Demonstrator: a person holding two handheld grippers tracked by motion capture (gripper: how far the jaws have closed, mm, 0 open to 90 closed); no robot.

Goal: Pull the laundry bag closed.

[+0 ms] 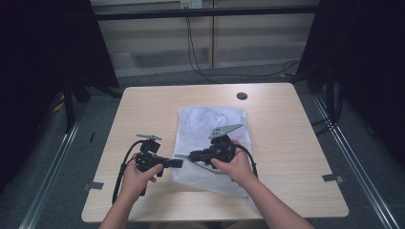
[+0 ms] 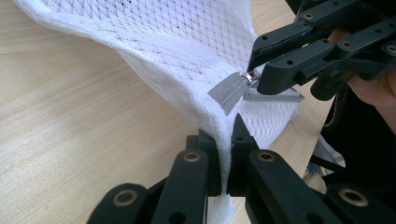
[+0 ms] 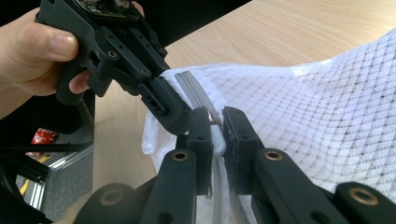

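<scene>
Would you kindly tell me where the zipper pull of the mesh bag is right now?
The zipper pull is pinched in the right gripper, at the near left edge of the white mesh bag in the high view, beside the left gripper clamping the bag's corner.

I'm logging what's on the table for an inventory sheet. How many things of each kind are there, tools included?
Handheld tool: 2, left tool and right tool
White mesh laundry bag: 1
Grey zipper with white zipper pull: 1
Black round cap in the wooden table: 1
Total: 5
</scene>
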